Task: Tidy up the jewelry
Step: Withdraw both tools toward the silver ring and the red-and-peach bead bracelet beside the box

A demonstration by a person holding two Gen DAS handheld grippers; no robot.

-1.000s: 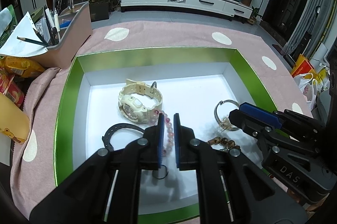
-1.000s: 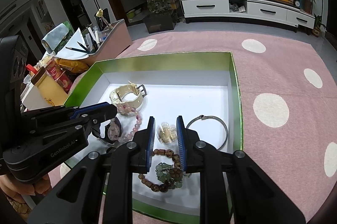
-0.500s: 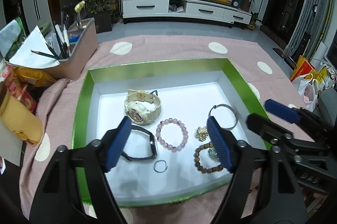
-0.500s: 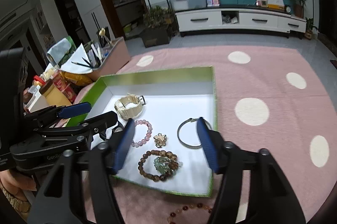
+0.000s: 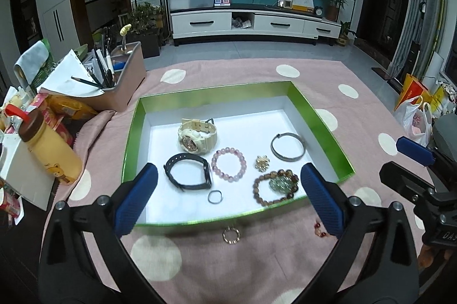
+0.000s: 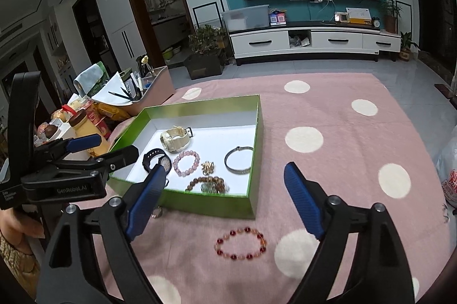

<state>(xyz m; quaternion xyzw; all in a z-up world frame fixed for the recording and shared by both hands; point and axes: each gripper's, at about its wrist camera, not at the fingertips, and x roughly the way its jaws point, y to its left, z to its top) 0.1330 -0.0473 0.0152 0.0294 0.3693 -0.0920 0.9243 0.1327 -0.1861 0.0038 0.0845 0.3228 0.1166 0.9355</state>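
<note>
Two pieces lying outside the shallow green-walled box (image 6: 251, 201) with the white floor: a red and orange bead bracelet (image 6: 241, 244) on the pink dotted cloth (image 6: 342, 115) just before its near wall, a small gold ring (image 5: 231, 235) beside that wall too. Both the left gripper (image 5: 228, 198) and right gripper (image 6: 225, 198) having just been opening, fingers spread wide, nothing between. Probably best lowering over the bracelet, pinching one side of the strand, lifting clear of the wall.
</note>
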